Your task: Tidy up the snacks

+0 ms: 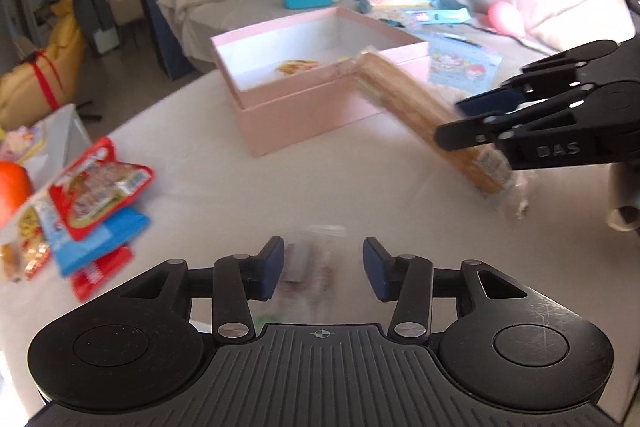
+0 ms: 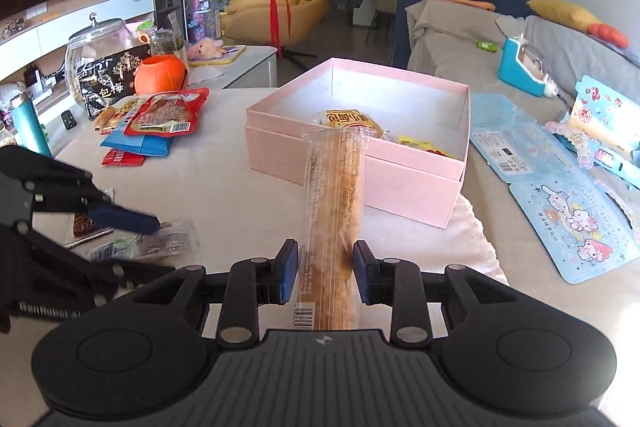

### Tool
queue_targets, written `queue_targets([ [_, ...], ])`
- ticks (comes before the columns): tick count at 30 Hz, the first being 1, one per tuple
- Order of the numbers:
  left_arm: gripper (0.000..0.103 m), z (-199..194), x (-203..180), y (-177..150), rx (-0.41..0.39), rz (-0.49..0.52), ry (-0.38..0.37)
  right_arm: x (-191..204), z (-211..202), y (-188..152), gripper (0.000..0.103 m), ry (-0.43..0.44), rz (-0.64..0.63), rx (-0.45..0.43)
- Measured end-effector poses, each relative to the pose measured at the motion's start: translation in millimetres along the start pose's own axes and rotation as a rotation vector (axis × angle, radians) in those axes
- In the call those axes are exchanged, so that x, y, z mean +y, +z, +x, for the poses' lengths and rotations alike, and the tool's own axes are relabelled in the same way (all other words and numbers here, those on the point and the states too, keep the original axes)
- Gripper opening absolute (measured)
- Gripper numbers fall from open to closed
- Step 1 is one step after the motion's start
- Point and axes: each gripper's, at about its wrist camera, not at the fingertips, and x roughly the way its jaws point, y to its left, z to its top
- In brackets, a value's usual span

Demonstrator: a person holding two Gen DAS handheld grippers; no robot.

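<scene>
The bench (image 2: 224, 195) is bare between the tools and the pink box (image 2: 360, 163) at 12 o'clock. A snack pile (image 2: 156, 127) blocks 10 o'clock.

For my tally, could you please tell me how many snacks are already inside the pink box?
2 visible: a bread pack at the middle and a yellow packet right of it; the box wall may hide more.

counter (image 2: 224, 187): pale, cloth-covered | pink box (image 2: 360, 163): open, toward the far middle, snack packets inside | pile of snack packets (image 2: 156, 131): far left, red packet atop a blue one | clear wrappers (image 2: 152, 243): loose, near left edge | orange pumpkin pot (image 2: 160, 75) and glass jar (image 2: 96, 55): back left corner
</scene>
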Motion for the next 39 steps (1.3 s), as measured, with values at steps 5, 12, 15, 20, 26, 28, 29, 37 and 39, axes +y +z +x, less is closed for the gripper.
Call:
queue_targets([
  [5,0.049,16,13,-4,0.075,-0.053,-0.017,-8,11,7,0.039,0.023,0.036,0.014],
  [12,0.041,10,17,-3,0.051,-0.118,-0.041,-11,26,22,0.03,0.035,0.055,0.053],
  [15,0.041,-16,19,9,-0.053,-0.137,-0.036,-14,7,27,0.029,0.092,0.066,0.028],
  [20,0.041,-41,36,81,-0.248,-0.175,-0.047,-29,-33,76,0.029,0.072,0.079,-0.11],
  [26,0.045,-12,57,168,-0.383,-0.259,-0.17,-55,-35,163,0.029,0.008,0.093,-0.186],
  [28,0.045,18,65,187,-0.341,-0.289,-0.196,-65,-24,184,0.03,-0.011,0.099,-0.168],
  [29,0.042,37,72,192,-0.297,-0.324,-0.198,-70,-15,191,0.033,-0.002,0.104,-0.142],
  [37,0.041,50,103,123,-0.245,-0.4,-0.085,-90,35,175,0.059,-0.027,0.16,-0.051],
  [39,0.041,36,112,89,-0.224,-0.403,0.006,-81,42,161,0.059,-0.021,0.138,-0.028],
])
